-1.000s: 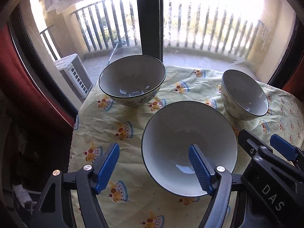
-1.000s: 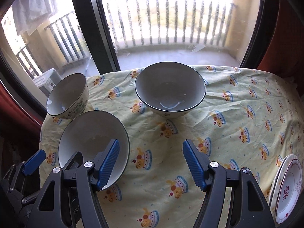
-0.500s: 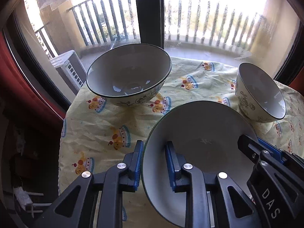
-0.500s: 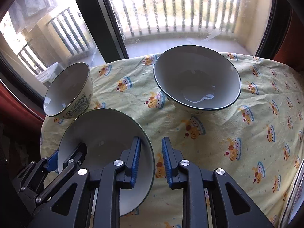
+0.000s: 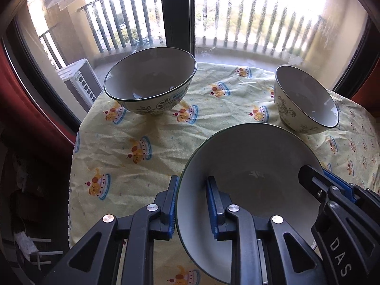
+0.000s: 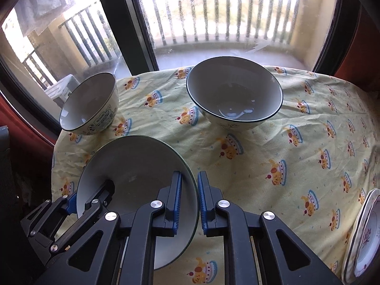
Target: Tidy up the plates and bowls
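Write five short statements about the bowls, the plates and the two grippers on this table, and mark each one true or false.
1. Both grippers grip the same bowl. True: the left gripper and right gripper each clamp the rim of the near bowl.
2. Three bowls are in view. True: also a wide bowl and a small bowl.
3. The small bowl is stacked inside the wide bowl. False: they stand apart on the tablecloth.
4. The near bowl holds food. False: it looks empty.
5. No plates are visible. False: plates sit at the right edge.

Table under yellow tablecloth (image 6: 296, 118), three bowls (image 6: 234, 99), plates (image 6: 363, 235) at edge
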Available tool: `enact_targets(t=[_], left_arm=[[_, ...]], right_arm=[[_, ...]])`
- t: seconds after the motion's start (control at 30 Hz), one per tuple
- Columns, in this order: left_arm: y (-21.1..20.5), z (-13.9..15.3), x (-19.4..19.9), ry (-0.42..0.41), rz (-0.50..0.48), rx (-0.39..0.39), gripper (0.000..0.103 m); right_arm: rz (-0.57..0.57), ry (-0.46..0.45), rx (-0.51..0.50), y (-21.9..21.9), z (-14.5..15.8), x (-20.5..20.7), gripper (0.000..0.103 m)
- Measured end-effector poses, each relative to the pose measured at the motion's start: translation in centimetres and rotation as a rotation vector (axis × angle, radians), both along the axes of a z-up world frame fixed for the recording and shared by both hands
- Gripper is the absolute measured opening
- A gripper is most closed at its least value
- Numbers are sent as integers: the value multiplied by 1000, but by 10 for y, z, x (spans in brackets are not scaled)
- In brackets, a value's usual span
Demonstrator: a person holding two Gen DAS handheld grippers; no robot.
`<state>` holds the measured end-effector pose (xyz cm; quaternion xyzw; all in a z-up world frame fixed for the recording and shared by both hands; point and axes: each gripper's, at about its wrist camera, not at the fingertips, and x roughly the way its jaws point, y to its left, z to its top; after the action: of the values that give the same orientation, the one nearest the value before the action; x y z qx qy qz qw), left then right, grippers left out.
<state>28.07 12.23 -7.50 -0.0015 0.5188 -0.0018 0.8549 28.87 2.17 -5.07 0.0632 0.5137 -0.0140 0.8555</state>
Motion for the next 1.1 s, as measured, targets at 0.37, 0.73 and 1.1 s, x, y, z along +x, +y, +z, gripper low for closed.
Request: enact_targets(t=[0.37, 0.73, 1.1], left_arm=[[-51, 13, -53, 7, -25, -5, 20], [-109, 10, -106, 44, -14, 0, 21], [-151, -4, -142, 75, 16, -1, 21]], right_arm=[[-8, 6, -8, -47, 14, -59, 17], [14, 30, -4, -105, 17, -114, 17], [59, 57, -13, -149, 5, -149, 17]])
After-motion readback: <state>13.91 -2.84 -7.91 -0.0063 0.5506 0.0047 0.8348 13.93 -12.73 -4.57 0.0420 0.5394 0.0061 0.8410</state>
